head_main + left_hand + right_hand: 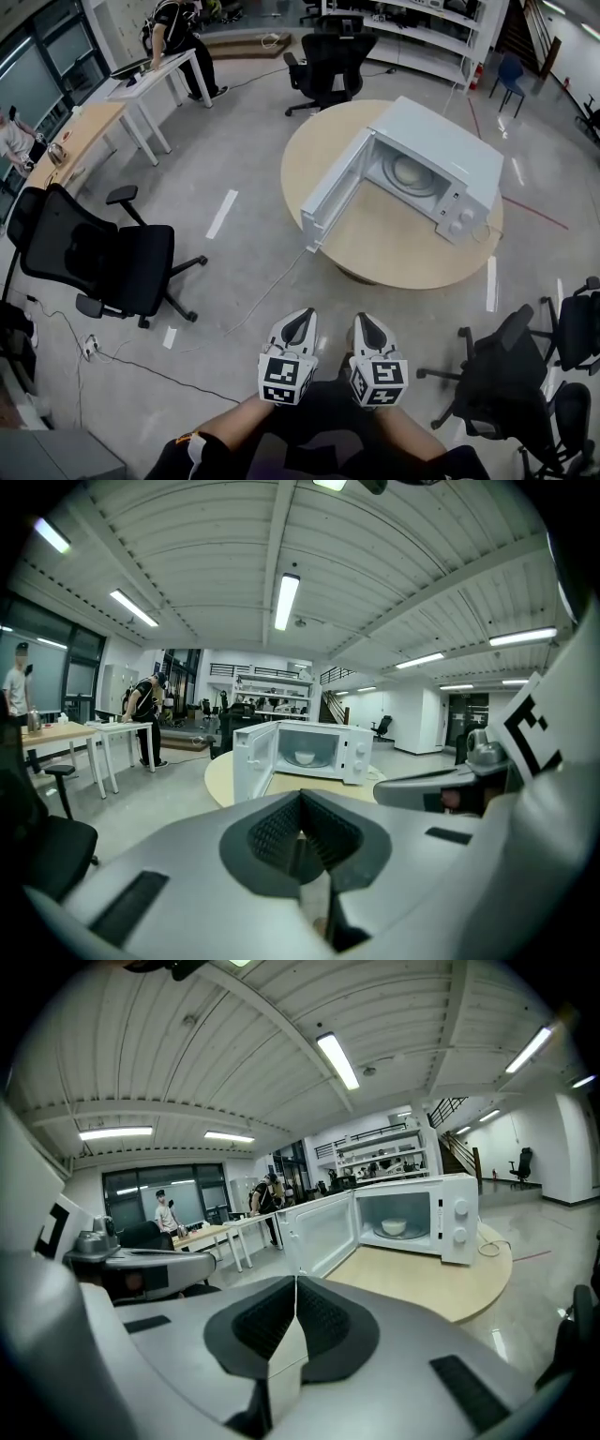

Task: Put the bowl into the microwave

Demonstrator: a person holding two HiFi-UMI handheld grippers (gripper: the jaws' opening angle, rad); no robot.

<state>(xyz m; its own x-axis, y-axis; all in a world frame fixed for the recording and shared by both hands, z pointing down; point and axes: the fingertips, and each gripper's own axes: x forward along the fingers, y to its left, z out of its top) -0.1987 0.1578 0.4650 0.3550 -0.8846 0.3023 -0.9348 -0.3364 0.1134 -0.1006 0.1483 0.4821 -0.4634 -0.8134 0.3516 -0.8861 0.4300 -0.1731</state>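
A white microwave (pixel 441 155) stands on a round wooden table (pixel 403 244) with its door (pixel 330 192) swung open to the left. A pale bowl (pixel 410 171) sits inside on the turntable; it also shows in the left gripper view as the bowl (pixel 304 757) and in the right gripper view as the bowl (pixel 394 1227). My left gripper (pixel 301 323) and right gripper (pixel 367 326) hang side by side near my body, well short of the table. Both are shut with nothing between the jaws.
A black office chair (pixel 103 258) stands at the left, more chairs (pixel 511 370) at the right, another (pixel 328 66) behind the table. A cable (pixel 272 291) runs across the floor from the table. A person (pixel 173 37) bends over white desks (pixel 150 84) far left.
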